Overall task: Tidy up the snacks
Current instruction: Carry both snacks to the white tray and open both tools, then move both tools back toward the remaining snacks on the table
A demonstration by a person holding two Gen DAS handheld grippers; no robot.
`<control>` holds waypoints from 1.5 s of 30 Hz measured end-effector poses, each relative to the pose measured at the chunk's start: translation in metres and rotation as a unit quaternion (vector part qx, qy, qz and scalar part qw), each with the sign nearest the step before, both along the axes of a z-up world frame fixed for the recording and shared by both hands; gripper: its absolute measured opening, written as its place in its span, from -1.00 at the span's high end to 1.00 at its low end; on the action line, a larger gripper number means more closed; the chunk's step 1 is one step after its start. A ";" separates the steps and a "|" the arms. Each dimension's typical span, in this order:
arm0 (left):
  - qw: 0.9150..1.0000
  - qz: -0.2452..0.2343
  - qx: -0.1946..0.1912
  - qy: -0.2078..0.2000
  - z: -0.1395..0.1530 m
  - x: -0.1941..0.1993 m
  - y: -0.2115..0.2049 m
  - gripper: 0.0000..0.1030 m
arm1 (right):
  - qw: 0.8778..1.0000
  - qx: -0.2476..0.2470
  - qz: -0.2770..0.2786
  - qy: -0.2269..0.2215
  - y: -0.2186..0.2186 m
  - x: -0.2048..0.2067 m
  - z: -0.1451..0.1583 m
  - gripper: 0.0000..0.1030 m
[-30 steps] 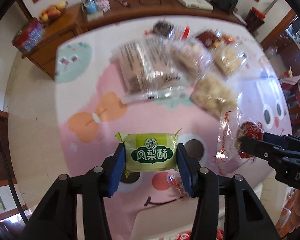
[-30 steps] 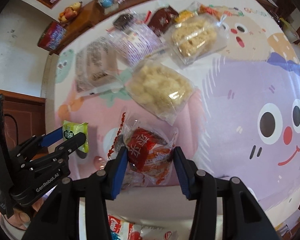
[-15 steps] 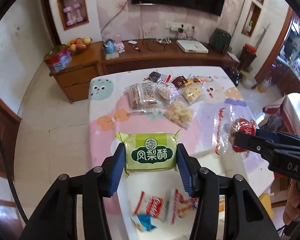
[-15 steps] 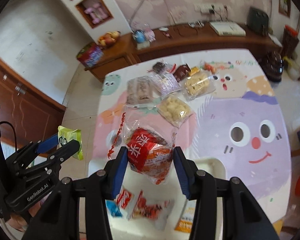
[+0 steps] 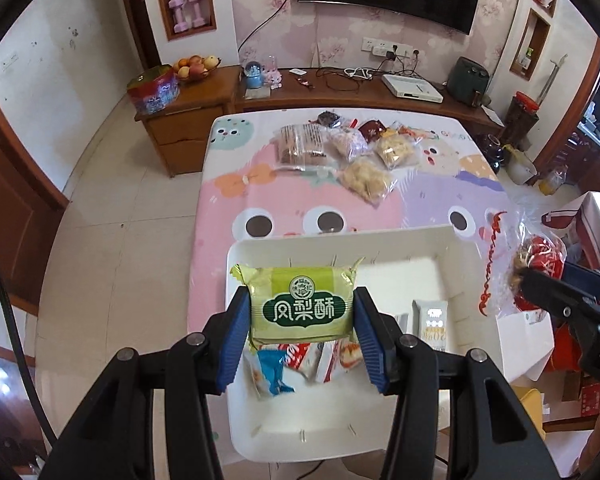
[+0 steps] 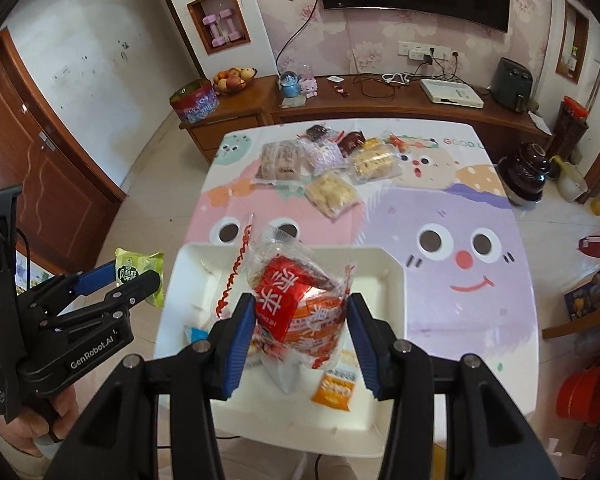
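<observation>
My left gripper (image 5: 302, 322) is shut on a green pineapple-cake packet (image 5: 302, 304), held in the air over the white tray (image 5: 340, 240) at the table's near end. My right gripper (image 6: 302, 318) is shut on a red snack in a clear bag (image 6: 300, 300), also above the white tray (image 6: 380, 258). In the right wrist view the left gripper (image 6: 128, 280) with its green packet (image 6: 134, 270) hangs to the left of the tray. The left wrist view has the right gripper (image 5: 540, 280) and its clear bag (image 5: 536, 252) at the right edge.
Several small packets (image 5: 292, 360) lie in the tray. More bagged snacks (image 5: 340, 152) are grouped at the far end of the cartoon tablecloth (image 6: 440, 200). A wooden sideboard (image 6: 380, 100) runs behind the table. A dark pot (image 6: 524, 178) stands on the floor to the right.
Both grippers rose and drew back from the far snack pile toward the near end, each keeping its packet. The white tray with its packets has come into view beneath them.
</observation>
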State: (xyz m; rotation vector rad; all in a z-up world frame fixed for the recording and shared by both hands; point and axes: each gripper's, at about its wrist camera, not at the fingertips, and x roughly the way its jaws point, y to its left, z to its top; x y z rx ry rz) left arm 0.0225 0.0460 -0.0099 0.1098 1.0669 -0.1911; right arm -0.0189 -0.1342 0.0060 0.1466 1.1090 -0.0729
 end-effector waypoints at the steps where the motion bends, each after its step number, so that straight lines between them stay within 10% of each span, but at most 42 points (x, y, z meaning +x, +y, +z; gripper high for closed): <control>1: 1.000 0.002 0.005 -0.005 -0.001 -0.006 -0.002 0.04 | 1.000 -0.003 0.001 0.004 0.000 -0.004 -0.002 0.08; 15: 1.000 0.012 0.024 -0.004 -0.009 -0.031 -0.015 0.00 | 0.999 -0.018 0.025 0.023 0.008 -0.029 -0.007 0.04; 20: 0.999 0.023 0.030 -0.014 -0.005 -0.037 -0.015 -0.73 | 0.999 -0.026 0.027 0.014 0.009 -0.033 -0.003 0.00; 45: 0.998 0.043 0.013 -0.033 0.003 -0.056 -0.011 -0.74 | 1.000 -0.023 0.017 0.000 0.000 -0.057 0.004 -0.01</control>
